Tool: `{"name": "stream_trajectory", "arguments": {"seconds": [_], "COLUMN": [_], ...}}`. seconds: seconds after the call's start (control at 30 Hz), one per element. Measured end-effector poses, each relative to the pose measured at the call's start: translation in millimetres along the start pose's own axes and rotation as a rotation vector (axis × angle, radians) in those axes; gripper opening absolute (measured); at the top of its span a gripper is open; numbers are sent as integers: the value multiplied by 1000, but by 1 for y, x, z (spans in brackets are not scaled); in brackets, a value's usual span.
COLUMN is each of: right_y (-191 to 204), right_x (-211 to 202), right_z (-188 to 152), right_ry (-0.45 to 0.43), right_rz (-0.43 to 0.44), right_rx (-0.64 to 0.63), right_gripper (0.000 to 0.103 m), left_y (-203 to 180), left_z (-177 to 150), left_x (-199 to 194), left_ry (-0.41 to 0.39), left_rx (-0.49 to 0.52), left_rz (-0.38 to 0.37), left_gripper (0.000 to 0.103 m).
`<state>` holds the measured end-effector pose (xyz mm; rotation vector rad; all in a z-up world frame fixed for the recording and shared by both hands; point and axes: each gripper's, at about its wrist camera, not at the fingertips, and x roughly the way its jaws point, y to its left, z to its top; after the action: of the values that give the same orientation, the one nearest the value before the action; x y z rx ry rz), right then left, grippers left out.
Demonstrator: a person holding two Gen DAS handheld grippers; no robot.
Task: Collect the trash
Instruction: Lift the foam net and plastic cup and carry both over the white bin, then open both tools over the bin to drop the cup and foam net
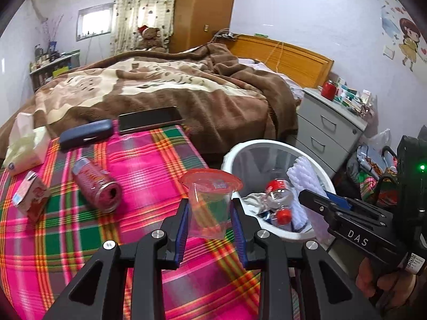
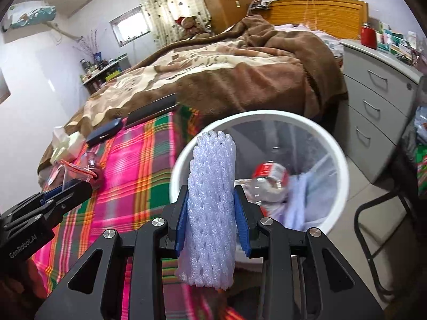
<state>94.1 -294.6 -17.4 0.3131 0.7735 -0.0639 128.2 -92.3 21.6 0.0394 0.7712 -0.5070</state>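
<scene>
1. Left gripper: clamped on a clear cup with a red rim, lower centre of the left wrist view, over the right edge of the plaid cloth, just left of the bin.
2. Right gripper: clamped on a white foam net, held upright, lower centre of the right wrist view, in front of the bin's near rim.
3. Bin: white, round, on the floor beside the bed; contains a clear bottle with a red cap, plus crumpled wrappers.
4. Still on the cloth, left part of the left wrist view: pink can lying on its side, small carton left of it.
5. Also on the cloth, upper edge: dark case, phone, tissue pack at far left.
6. Grey drawer unit: right of the bin, against the wall.
</scene>
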Motion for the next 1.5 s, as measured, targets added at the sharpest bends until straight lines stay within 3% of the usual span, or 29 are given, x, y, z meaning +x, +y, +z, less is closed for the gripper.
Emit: {"name": "stream_trajectory", "arguments": {"seconds": [0.57, 1.07, 1.13, 1.2, 1.23, 1.33, 1.5], "right_y": [-53, -74, -75, -74, -74, -74, -72], "right_x": [15, 23, 23, 25, 25, 24, 21], "right_z": [12, 15, 15, 16, 16, 15, 14], "right_ry": [47, 85, 91, 98, 101, 97, 85], "right_rz": [-75, -92, -102, -105, -103, -97, -103], "right_rx": [34, 34, 29, 24, 21, 25, 29], "right_gripper": [33, 34, 35, 36, 39, 53, 53], "left_y": [-64, -85, -86, -86, -86, -83, -78], "left_z": [16, 22, 22, 23, 23, 22, 21], "left_x": [66, 94, 94, 94, 94, 92, 88], "left_ry": [85, 109, 108, 105, 105, 103, 100], "left_rx": [55, 51, 48, 50, 45, 34, 25], "left_rz": [-91, -87, -85, -78, -77, -71, -62], "left_gripper": [31, 31, 34, 51, 54, 55, 55]}}
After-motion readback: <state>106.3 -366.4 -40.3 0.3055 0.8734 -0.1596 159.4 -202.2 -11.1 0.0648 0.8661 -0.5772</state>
